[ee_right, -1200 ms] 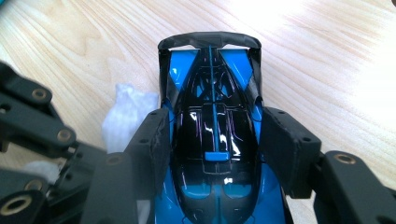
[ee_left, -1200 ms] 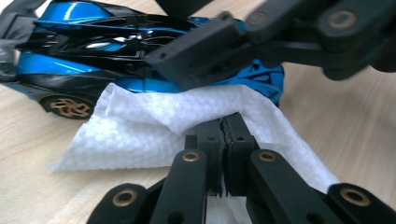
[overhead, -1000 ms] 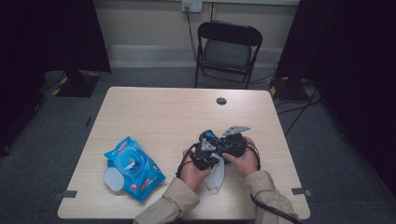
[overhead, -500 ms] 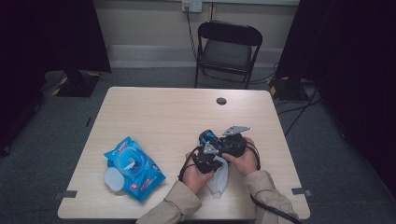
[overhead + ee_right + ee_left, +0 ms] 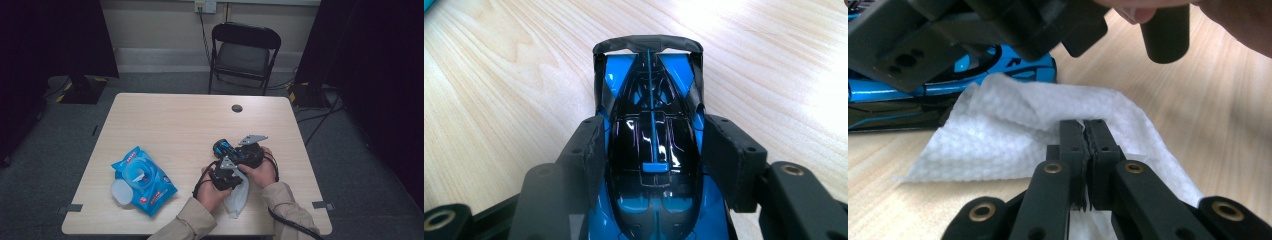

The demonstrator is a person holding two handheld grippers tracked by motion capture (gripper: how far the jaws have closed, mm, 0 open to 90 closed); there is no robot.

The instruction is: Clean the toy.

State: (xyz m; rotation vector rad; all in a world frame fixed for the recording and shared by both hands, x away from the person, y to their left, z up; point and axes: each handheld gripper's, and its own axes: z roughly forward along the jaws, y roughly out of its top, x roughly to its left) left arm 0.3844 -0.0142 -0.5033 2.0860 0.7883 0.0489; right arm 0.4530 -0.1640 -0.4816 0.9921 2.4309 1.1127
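Left tongs (image 5: 1084, 131) lower, wipe (image 5: 1013, 130) pinched

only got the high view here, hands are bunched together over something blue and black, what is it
Observer: A blue and black toy car; the right tongs are shut on its body, one pad on each side.
Operator: and the white thing under the left hand
Observer: A wet wipe, pinched in the shut left tongs.
Operator: is the wipe on the car yet
Observer: In the left gripper view the wipe lies on the table just in front of the car; I cannot tell whether they touch.
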